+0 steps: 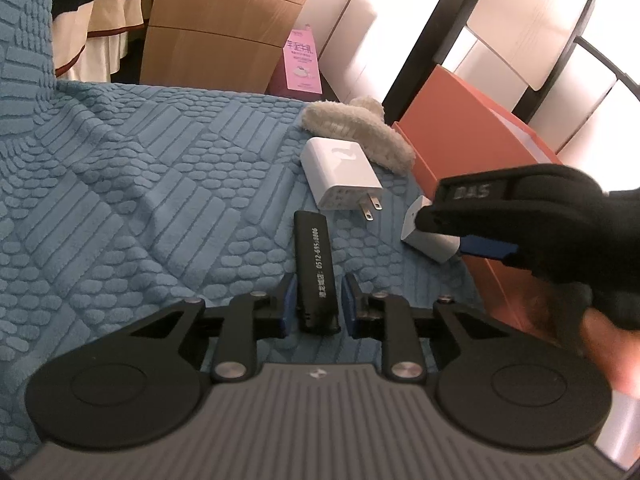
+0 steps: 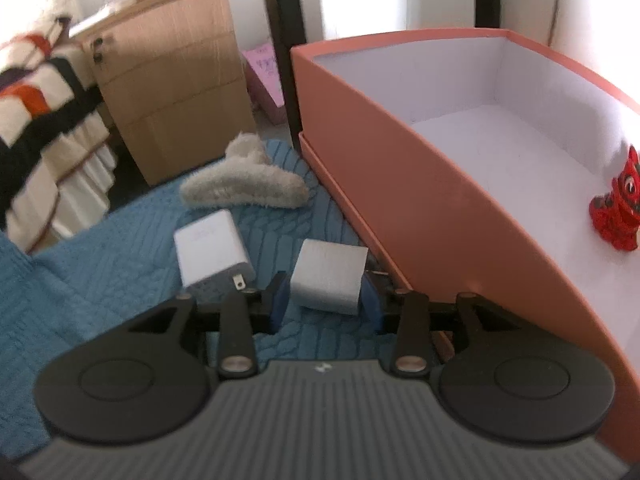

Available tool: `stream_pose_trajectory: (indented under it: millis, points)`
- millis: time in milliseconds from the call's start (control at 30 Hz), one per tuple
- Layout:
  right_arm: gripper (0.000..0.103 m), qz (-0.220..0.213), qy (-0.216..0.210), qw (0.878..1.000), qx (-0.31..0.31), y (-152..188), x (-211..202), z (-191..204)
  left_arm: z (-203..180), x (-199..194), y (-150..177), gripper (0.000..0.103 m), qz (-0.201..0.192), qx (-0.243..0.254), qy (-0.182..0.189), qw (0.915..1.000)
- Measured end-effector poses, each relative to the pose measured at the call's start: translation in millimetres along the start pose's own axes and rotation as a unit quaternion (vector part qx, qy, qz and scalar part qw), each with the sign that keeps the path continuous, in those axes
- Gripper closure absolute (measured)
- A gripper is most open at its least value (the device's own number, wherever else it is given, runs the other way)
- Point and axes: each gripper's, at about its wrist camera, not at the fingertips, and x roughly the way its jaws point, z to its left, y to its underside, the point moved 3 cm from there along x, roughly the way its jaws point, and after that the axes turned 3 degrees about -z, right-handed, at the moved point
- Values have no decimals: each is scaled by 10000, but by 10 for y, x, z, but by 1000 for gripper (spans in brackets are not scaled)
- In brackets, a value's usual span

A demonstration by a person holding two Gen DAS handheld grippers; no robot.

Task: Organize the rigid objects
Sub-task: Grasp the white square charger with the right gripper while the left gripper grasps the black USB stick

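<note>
A black stick with white print (image 1: 316, 256) lies on the blue textured blanket (image 1: 140, 200), and my left gripper (image 1: 318, 304) is shut on its near end. My right gripper (image 2: 324, 296) straddles a small white cube (image 2: 328, 272) that rests on the blanket beside the orange box (image 2: 400, 184); its blue pads stand just off the cube's sides. In the left wrist view the right gripper (image 1: 430, 208) reaches in from the right over that cube (image 1: 428, 244). A white plug charger (image 1: 340, 172) lies beyond the stick. A red figurine (image 2: 618, 208) stands inside the box.
A fluffy beige hair claw (image 2: 244, 188) lies behind the charger (image 2: 212, 252), near the box's corner. A wooden cabinet (image 2: 172, 76), a pink carton (image 1: 302, 64) and a black frame post (image 2: 288, 40) stand past the blanket's edge. Striped bedding hangs at the left.
</note>
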Motion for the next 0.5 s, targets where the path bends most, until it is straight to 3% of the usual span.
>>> stream_pose_trajectory:
  millis: [200,500]
  points:
    - [59,402,91,9991,-70,61,160,6,24,-15,9,74,-43,-76,-7,10000]
    - [59,262,-237,9990,-268,132,-74,-70,104,-53,-12,74,-78,-276,-138,9995]
